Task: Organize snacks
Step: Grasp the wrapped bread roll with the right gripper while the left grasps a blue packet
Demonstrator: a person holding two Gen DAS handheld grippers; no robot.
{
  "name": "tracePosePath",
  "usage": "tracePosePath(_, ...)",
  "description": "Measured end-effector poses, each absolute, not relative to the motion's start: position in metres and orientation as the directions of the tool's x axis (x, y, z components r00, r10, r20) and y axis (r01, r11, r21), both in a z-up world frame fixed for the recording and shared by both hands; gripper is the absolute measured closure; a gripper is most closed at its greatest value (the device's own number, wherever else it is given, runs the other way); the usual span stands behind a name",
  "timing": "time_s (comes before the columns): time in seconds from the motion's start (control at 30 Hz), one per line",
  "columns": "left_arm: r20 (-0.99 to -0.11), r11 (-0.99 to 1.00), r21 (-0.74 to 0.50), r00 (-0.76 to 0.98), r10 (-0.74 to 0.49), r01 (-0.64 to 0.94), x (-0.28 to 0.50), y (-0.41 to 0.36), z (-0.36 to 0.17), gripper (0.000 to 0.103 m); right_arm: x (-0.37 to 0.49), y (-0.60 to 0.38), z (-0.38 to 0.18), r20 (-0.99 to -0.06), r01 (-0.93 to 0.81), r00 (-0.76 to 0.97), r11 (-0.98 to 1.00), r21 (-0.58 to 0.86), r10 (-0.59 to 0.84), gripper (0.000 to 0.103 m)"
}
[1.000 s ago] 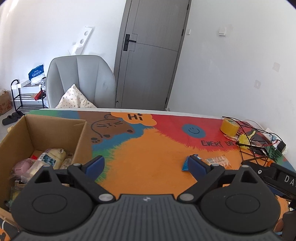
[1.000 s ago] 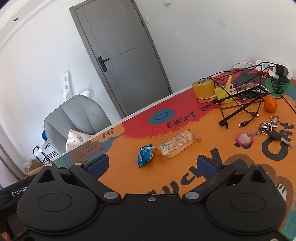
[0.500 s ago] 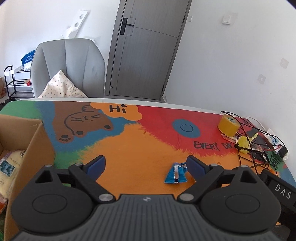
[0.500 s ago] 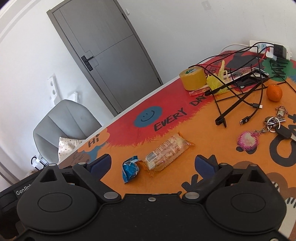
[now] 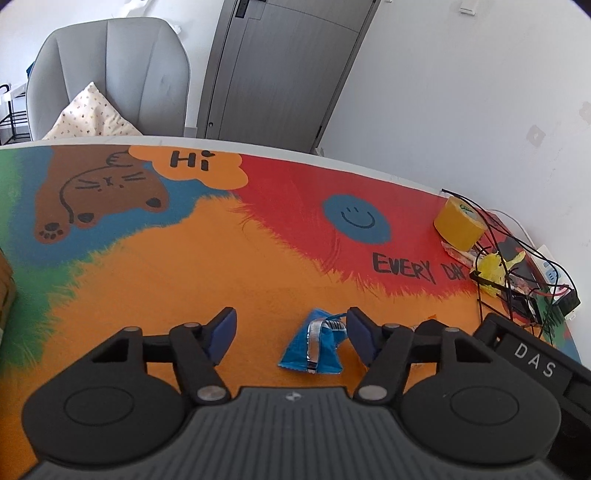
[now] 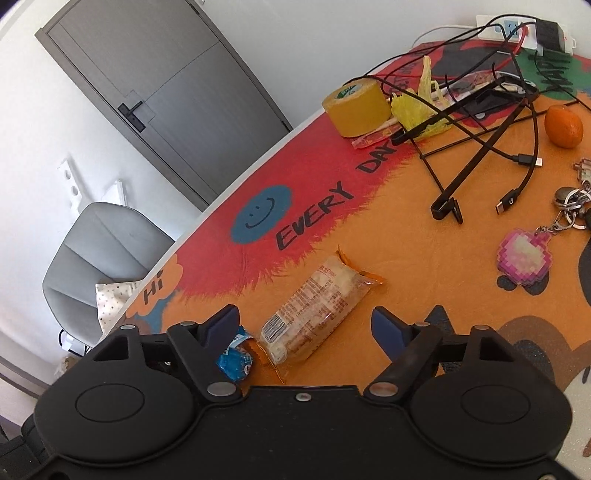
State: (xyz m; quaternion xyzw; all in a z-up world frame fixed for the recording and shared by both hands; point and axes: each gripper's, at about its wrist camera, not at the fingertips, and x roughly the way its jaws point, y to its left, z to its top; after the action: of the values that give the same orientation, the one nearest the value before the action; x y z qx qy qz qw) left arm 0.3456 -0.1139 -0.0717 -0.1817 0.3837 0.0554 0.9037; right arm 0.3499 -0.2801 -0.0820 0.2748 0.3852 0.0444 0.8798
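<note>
A small blue snack packet lies on the colourful table mat, between the fingers of my open left gripper, nearer the right fingertip. The same packet shows in the right wrist view beside the left fingertip of my open right gripper. A clear-wrapped biscuit pack lies between the right gripper's fingers, just ahead of them. Both grippers are low over the mat and hold nothing.
A yellow tape roll, a tangle of black cables, an orange, keys with a pink keyring and a power strip lie at the right. A cardboard box edge is at far left. A grey chair stands behind the table.
Both grippers have moved forward and down toward the snacks. The left gripper swung right, away from the cardboard box, and now straddles the blue packet; the right now straddles the biscuit pack.
</note>
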Motion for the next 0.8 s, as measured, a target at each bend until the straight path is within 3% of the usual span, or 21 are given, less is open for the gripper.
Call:
tracePosePath(0.27,-0.726,0.899,-0.346,0.683,-0.077,-0.266,0.362,-0.118,-0.089,0.048,0.367,-0.279,-0.092,-0.678,0.187,0.683,0.833,0.521,0.271,0.027)
tracePosePath(0.37,-0.727,0.900,-0.348,0.682,-0.082,-0.263,0.364,-0.123,-0.093,0.056,0.373,-0.276,-0.093,-0.687,0.197,0.679,0.838,0.508,0.257,0.027)
tracePosePath(0.47,-0.729,0.896,-0.357,0.679,-0.090,-0.265,0.363,-0.122,-0.095,0.073,0.378,-0.271,-0.093,-0.697,0.198,0.675,0.850,0.488,0.242,0.027)
tracePosePath(0.8,-0.719,0.875,-0.376,0.692,-0.068,-0.305,0.345,-0.095,-0.091,0.076,0.382,-0.244,-0.093,-0.718,0.167,0.668,0.901,0.400,0.195,0.028)
